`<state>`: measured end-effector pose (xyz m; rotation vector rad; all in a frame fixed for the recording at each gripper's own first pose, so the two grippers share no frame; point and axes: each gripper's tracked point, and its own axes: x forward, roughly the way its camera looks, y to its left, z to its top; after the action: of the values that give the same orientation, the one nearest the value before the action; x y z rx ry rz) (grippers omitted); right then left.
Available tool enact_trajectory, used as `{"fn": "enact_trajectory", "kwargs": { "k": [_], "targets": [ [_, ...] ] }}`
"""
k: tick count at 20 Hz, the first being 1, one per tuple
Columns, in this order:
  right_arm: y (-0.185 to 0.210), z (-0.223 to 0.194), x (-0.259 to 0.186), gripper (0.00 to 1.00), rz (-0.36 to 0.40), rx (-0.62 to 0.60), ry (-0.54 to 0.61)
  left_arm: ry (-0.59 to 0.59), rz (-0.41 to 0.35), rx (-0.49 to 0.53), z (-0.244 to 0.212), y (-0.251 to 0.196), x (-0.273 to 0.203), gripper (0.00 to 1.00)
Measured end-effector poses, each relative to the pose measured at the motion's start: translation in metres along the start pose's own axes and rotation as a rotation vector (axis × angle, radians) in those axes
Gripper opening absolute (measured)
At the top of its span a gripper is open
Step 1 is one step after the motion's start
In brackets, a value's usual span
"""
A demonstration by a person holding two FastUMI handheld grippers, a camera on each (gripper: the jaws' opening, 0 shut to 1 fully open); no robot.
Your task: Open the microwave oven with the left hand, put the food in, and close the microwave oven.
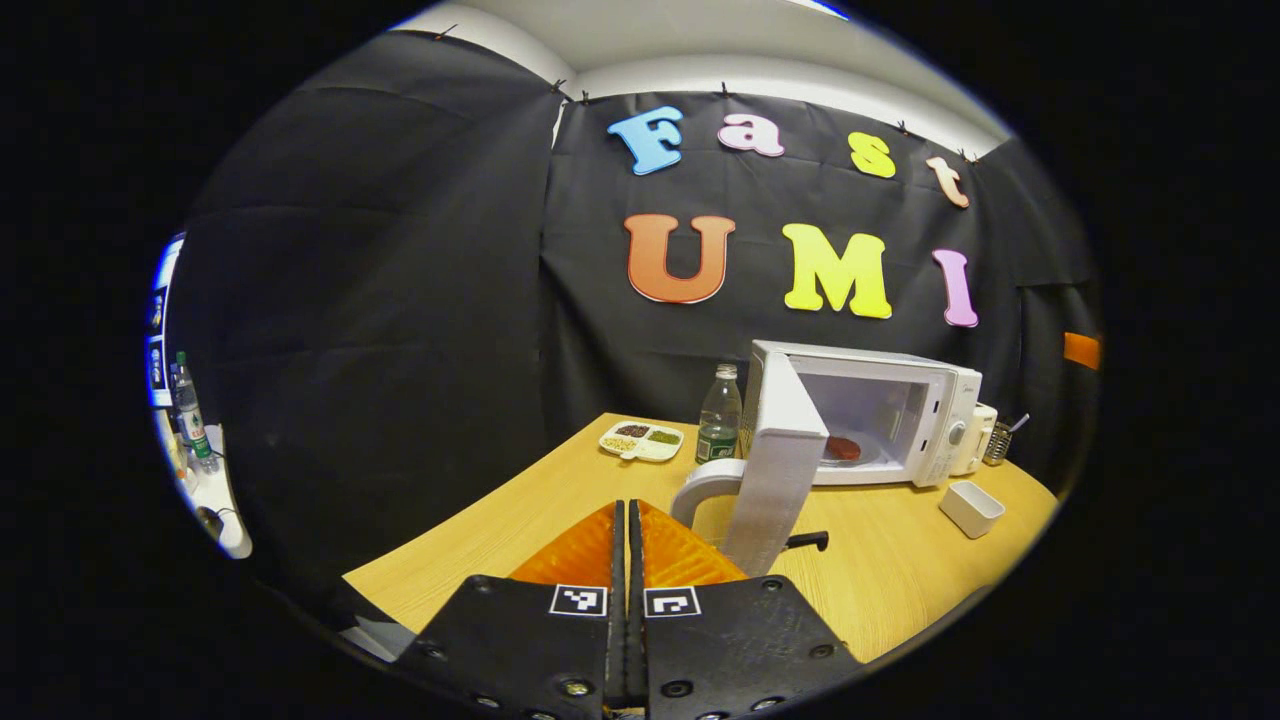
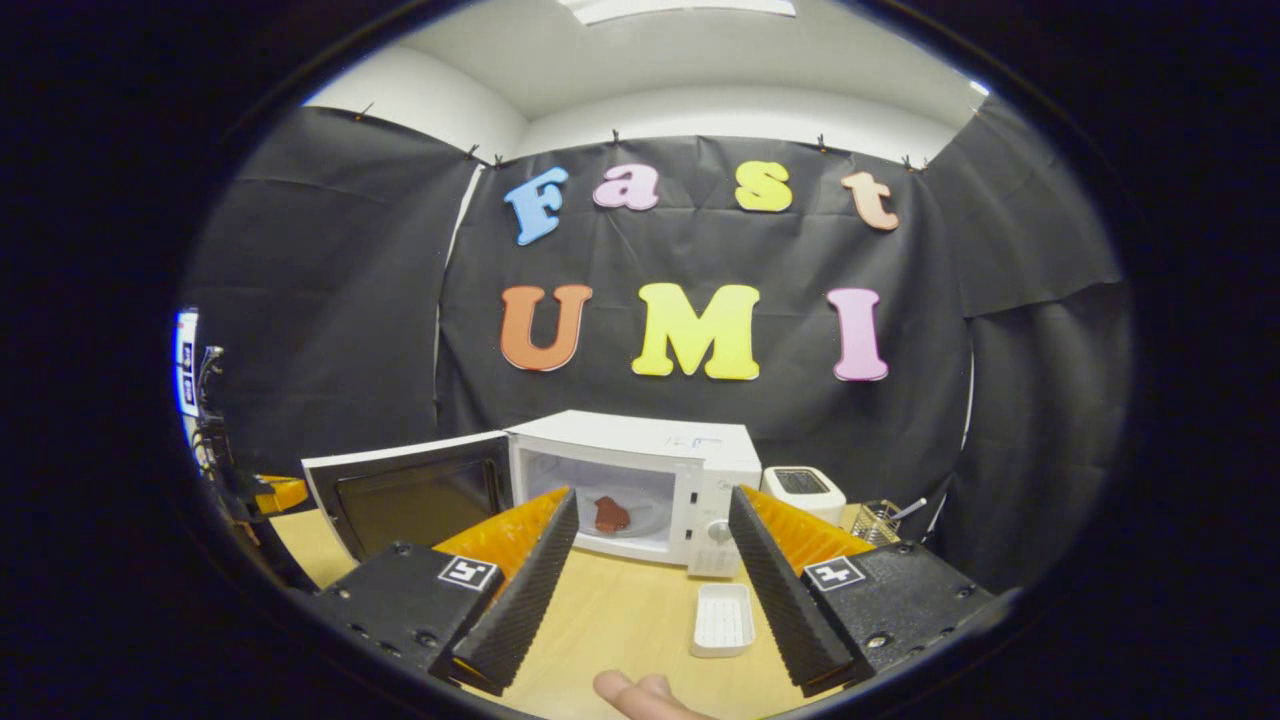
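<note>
Now my left gripper (image 1: 627,520) sits pressed closed on nothing above the wooden table (image 1: 890,580), while my right gripper (image 2: 650,540) gapes wide, also empty. Beyond them the microwave (image 2: 640,480) stands with its door (image 1: 775,470) swung open, the food (image 2: 611,514) resting inside. A small white tray (image 2: 723,619) lies on the table nearby.

Black cloth (image 2: 700,250) hangs as the booth's wall, clipped along its top edge and creased in folds, with a corner seam off to the left. Above it runs a white wall (image 2: 720,110) and a pale ceiling with a bright light panel (image 2: 680,8). A light wooden table (image 1: 900,570) stretches ahead. At the far left, past the cloth's edge, a cluttered white shelf (image 1: 205,490) carries a bottle (image 1: 188,410).
</note>
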<state>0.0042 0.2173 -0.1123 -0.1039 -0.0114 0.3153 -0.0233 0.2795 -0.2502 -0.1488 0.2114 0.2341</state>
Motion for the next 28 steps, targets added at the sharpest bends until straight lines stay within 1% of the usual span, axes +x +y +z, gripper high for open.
{"fn": "enact_trajectory", "kwargs": {
  "k": [2, 3, 5, 6, 8, 10, 11, 15, 20, 23, 26, 28],
  "targets": [
    [-0.008, -0.006, 0.000, 0.98, -0.015, 0.014, 0.017, -0.006, -0.025, -0.020, -0.002, -0.008, 0.011, 0.00],
    [-0.011, -0.008, 0.000, 0.99, -0.019, 0.023, 0.023, -0.012, -0.008, -0.006, -0.002, -0.004, 0.020, 0.00],
    [-0.018, -0.010, -0.001, 0.99, -0.027, 0.034, 0.031, 0.000, -0.005, 0.003, -0.006, -0.004, 0.028, 0.00],
    [-0.022, -0.011, -0.002, 0.94, -0.034, 0.035, 0.034, 0.006, -0.020, -0.006, -0.009, -0.007, 0.030, 0.00],
    [-0.028, -0.012, -0.003, 0.94, -0.040, 0.038, 0.038, 0.015, -0.060, -0.022, -0.013, -0.022, 0.030, 0.00],
    [-0.030, -0.010, -0.003, 0.94, -0.044, 0.039, 0.034, 0.028, -0.081, -0.025, -0.020, -0.034, 0.031, 0.00],
    [-0.032, -0.012, -0.002, 0.99, -0.046, 0.042, 0.037, 0.036, -0.093, -0.026, -0.024, -0.042, 0.031, 0.00],
    [-0.033, -0.018, -0.002, 0.99, -0.032, 0.059, 0.061, 0.039, -0.146, -0.010, -0.031, -0.075, 0.026, 0.00],
    [-0.047, -0.021, -0.003, 0.99, -0.055, 0.076, 0.064, 0.026, -0.214, -0.009, -0.035, -0.119, 0.023, 0.00],
    [-0.054, -0.021, -0.004, 0.99, -0.060, 0.083, 0.066, 0.027, -0.263, 0.007, -0.037, -0.147, 0.023, 0.00],
    [-0.061, -0.017, -0.004, 0.99, -0.056, 0.105, 0.057, 0.019, -0.292, 0.021, -0.036, -0.172, 0.022, 0.00],
    [-0.067, -0.014, -0.004, 0.99, -0.058, 0.098, 0.051, 0.019, -0.328, 0.030, -0.038, -0.192, 0.025, 0.00]
  ]
}}
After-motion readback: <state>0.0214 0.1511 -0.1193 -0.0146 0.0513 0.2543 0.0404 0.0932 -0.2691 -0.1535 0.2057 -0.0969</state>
